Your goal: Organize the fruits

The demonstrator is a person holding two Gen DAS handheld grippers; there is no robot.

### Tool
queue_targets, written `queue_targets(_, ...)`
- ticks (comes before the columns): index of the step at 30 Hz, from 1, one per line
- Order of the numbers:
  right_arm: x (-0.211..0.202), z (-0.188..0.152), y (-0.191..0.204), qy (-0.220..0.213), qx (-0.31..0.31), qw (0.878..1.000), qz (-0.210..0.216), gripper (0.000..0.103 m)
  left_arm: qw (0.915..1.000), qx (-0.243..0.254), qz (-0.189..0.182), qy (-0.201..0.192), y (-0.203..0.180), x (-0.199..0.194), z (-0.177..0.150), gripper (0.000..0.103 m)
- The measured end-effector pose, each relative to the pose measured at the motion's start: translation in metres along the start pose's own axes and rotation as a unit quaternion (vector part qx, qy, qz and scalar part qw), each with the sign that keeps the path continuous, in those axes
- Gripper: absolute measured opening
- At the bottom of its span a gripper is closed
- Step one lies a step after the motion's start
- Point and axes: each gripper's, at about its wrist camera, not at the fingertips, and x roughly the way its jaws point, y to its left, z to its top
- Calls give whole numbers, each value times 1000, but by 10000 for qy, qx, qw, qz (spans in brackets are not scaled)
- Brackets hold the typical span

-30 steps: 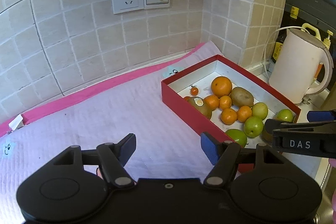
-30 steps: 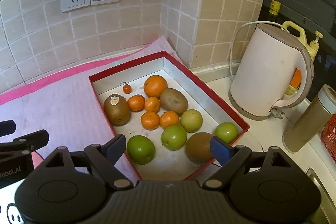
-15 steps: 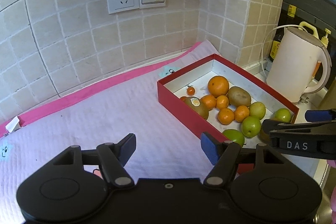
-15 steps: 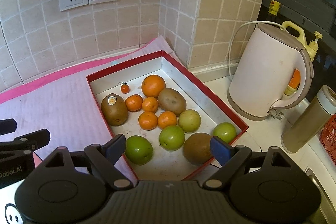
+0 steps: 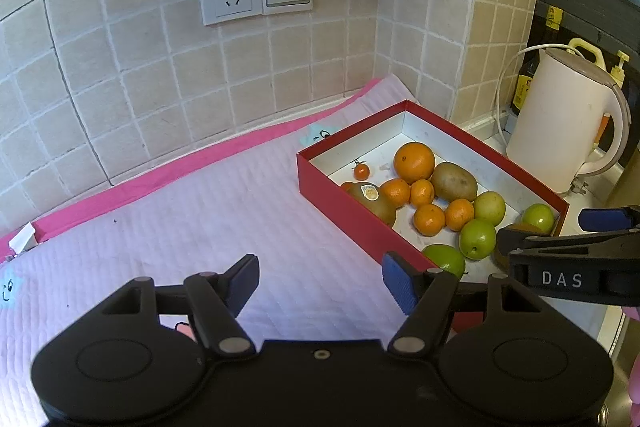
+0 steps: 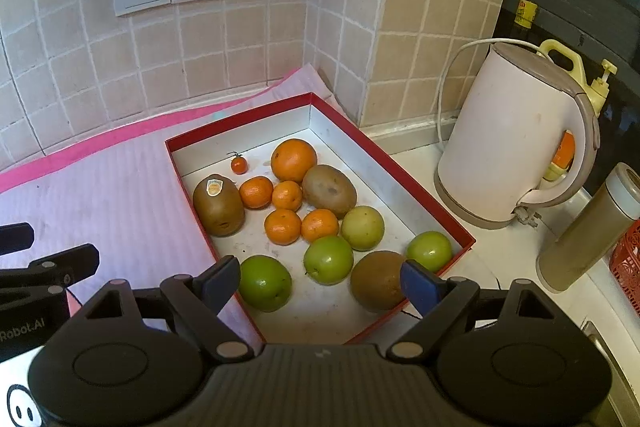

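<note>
Fruits: lying loose, crowding together in the red box (image 6: 434, 205).
Right gripper (image 6: 320, 279): I am holding it spread over the box's near end.
Left gripper (image 5: 318, 277): I am holding it spread, empty, left of the box.
Risk: round fruits (image 6: 328, 259) rolling when nudged.

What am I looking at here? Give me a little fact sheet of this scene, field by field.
Container: red box on a pink mat
Fruit inside: one large orange, four mandarins, three kiwis, four green fruits, one cherry tomato
Left tongs: open, empty, over the mat
Right tongs: open, empty, over the box's near end
Beside box: white kettle
</note>
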Motion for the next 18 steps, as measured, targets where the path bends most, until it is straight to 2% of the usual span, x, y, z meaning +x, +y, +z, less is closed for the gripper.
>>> queue_targets(18, 2, 2, -10, 21, 70, 10000, -34, 89, 9996, 269, 17, -117, -11, 3, 4, 81)
